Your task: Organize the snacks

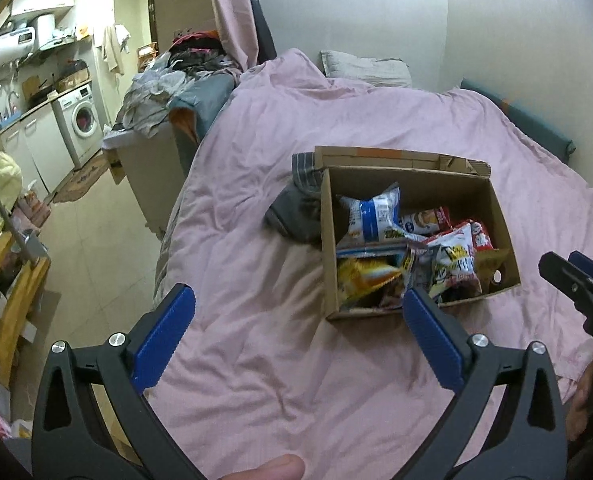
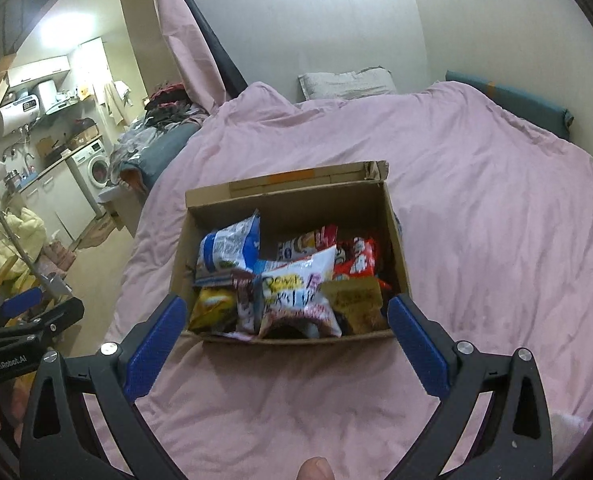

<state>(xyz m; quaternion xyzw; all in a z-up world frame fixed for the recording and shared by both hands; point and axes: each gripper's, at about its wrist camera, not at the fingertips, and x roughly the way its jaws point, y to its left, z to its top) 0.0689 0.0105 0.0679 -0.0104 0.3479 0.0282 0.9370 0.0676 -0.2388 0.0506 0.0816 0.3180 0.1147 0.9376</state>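
Observation:
An open cardboard box (image 1: 500,208) (image 2: 396,232) sits on a pink bed cover. It holds several snack packets: a blue and white bag (image 1: 372,212) (image 2: 228,246), a white bag with yellow print (image 1: 454,260) (image 2: 296,288), a yellow bag (image 1: 360,276) (image 2: 212,306), red packets (image 1: 482,236) (image 2: 356,260) and a brown packet (image 2: 354,304). My left gripper (image 1: 298,300) is open and empty, above the cover to the box's near left. My right gripper (image 2: 286,312) is open and empty, its fingertips flanking the box's near edge; it also shows at the right edge of the left wrist view (image 1: 576,276).
A dark grey cloth (image 1: 296,208) lies against the box's left side. A pillow (image 2: 346,82) lies at the head of the bed. The bed's left edge drops to a tiled floor (image 1: 96,248). A heap of clothes (image 1: 176,88), a washing machine (image 1: 78,120) and wooden furniture (image 1: 12,280) stand left.

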